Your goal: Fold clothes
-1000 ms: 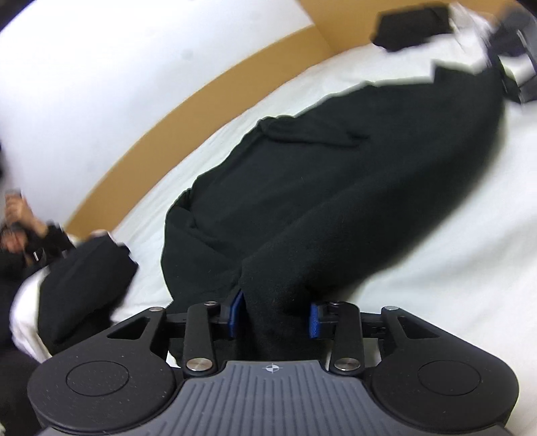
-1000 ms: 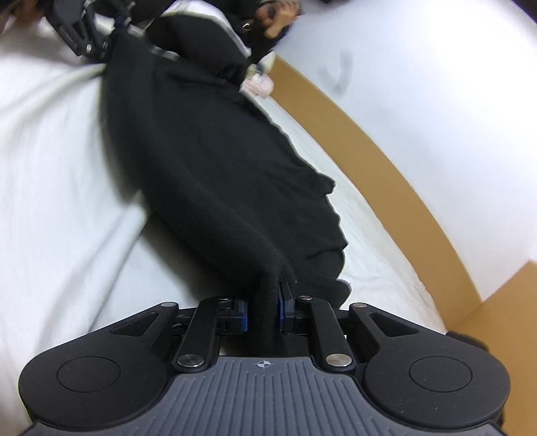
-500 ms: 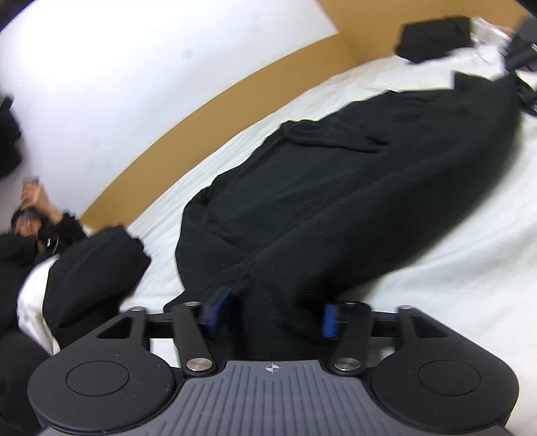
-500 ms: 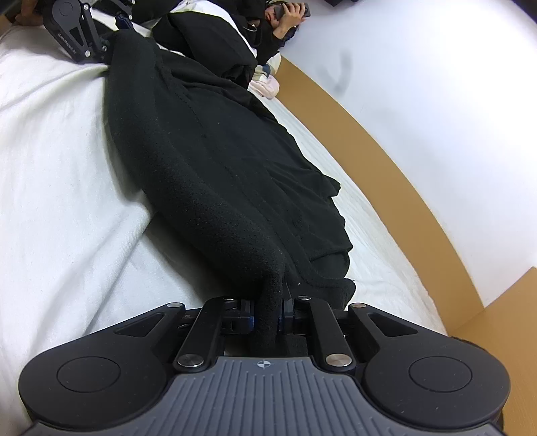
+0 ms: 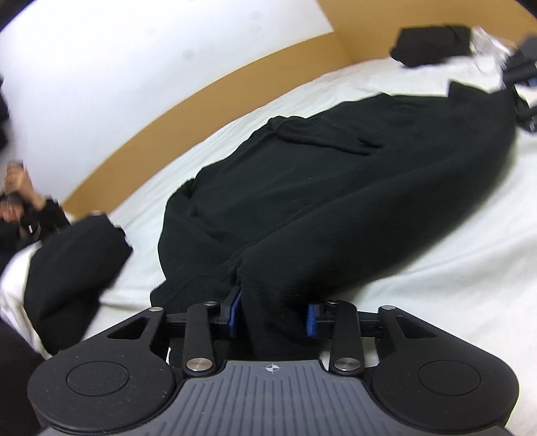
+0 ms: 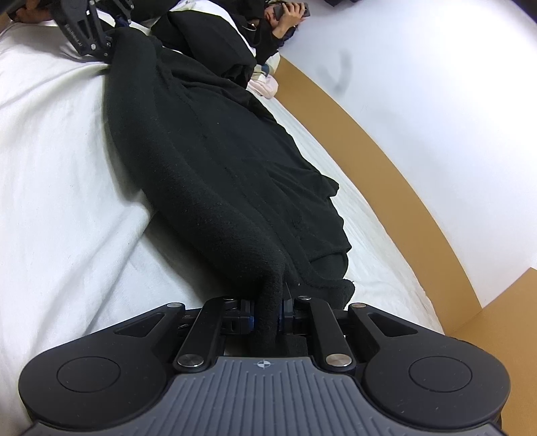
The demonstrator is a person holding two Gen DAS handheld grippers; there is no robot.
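Observation:
A black fleece garment [image 5: 335, 187] lies stretched across the white bed sheet [image 6: 50, 167], held taut at both ends. In the left wrist view my left gripper [image 5: 272, 318] has a thick bunch of the fabric between its blue pads; its jaws are closing and the pads touch the cloth on both sides. In the right wrist view my right gripper [image 6: 267, 318] is shut on a narrow fold of the same garment [image 6: 218, 174]. The left gripper [image 6: 100, 50] appears at the garment's far end, top left. The right gripper [image 5: 523, 84] shows blurred at the top right.
A heap of black clothing [image 5: 74, 261] sits at the left of the bed, and a small folded black item [image 5: 433, 43] lies at the far corner. A person holding a phone [image 6: 285, 13] lies beyond the garment. A brown wooden edge [image 5: 201, 100] and white wall border the bed.
The left jaws spread wider around the bunched fabric, then narrowed onto it again, and that view rolled slightly. The right gripper kept its hold and did not move.

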